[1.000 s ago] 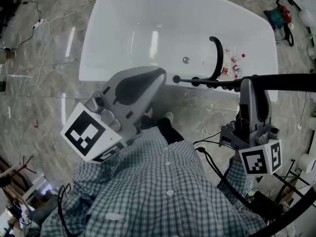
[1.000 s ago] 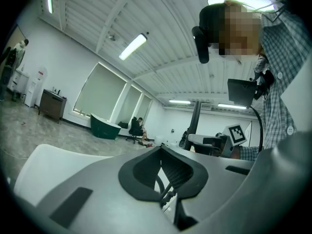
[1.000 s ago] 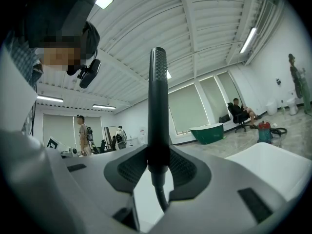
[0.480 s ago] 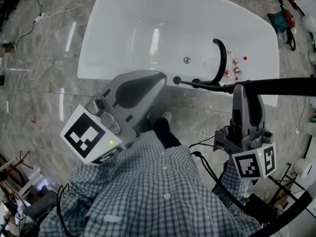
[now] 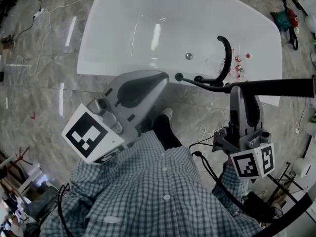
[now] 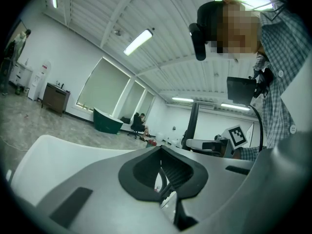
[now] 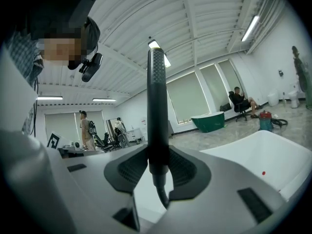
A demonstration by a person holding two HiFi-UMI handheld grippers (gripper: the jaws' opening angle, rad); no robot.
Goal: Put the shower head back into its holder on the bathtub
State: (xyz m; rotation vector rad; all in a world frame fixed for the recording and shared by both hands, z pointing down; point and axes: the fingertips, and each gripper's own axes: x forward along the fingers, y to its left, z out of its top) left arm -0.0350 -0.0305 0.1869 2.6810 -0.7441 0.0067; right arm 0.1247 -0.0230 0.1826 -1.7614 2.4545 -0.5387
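The shower head point(image 5: 276, 87) is a long black rod, level in the head view over the tub's near rim; in the right gripper view the shower head point(image 7: 157, 106) stands upright between the pads. My right gripper point(image 5: 242, 90) point(image 7: 157, 165) is shut on it. Its thin black hose point(image 5: 202, 83) runs left to a round fitting point(image 5: 178, 76) at the rim of the white bathtub point(image 5: 123, 14). I cannot pick out the holder. My left gripper point(image 5: 164, 76) point(image 6: 163, 156) hangs shut and empty by the near rim, left of the fitting.
A black arched faucet point(image 5: 225, 57) rises from the tub rim, with small red-capped bottles point(image 5: 238, 67) beside it. A chrome fitting point(image 5: 188, 56) sits inside the tub. Cables point(image 5: 29, 21) lie on the marble floor, and tools point(image 5: 279, 19) at the top right. A shoe point(image 5: 168, 116) shows below.
My right gripper, still holding the shower head, has shifted a little left against the faucet. The left gripper has stayed where it was.
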